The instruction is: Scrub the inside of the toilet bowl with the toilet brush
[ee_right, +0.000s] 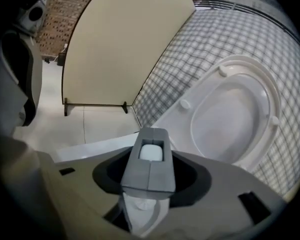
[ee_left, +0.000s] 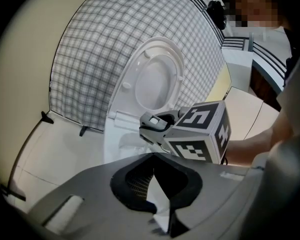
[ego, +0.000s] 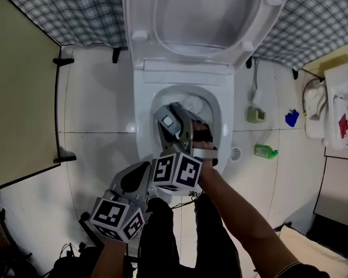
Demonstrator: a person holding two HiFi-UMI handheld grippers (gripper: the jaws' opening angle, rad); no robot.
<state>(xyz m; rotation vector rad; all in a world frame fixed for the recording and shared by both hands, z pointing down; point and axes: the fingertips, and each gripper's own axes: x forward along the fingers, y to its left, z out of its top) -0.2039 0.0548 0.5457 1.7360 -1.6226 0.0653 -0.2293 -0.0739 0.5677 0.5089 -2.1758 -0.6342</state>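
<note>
1. Toilet bowl [ego: 223, 123]: white ceramic w/ an oval opening. It stands on the tiled floor [ego: 98, 109], back end at the floor's far edge against the checked wall [ego: 64, 10]. The seat [ego: 252, 22] is raised and leans back; white bumpers show on its underside.

2. Right gripper [ego: 174, 116]: held over the bowl opening, toward its front-left rim, pointing obliquely down into it. Jaws are spread, w/ nothing between them. Its marker cube [ego: 177, 171] sits over the bowl's front edge. The right forearm [ego: 243, 213] reaches in from the lower right.

3. Left gripper [ee_left: 157, 194]: in the head view it is lower and further left, over the floor in front of the bowl, angled toward the right gripper. In the left gripper view its jaws lie in a dark recess; whether they meet cannot be told.

4. Bowl contents: a pale, crumpled-looking patch [ego: 192, 104] at the back of the opening; ID not possible.

5. Floor, right of the bowl: a green bottle [ego: 265, 151].
</note>
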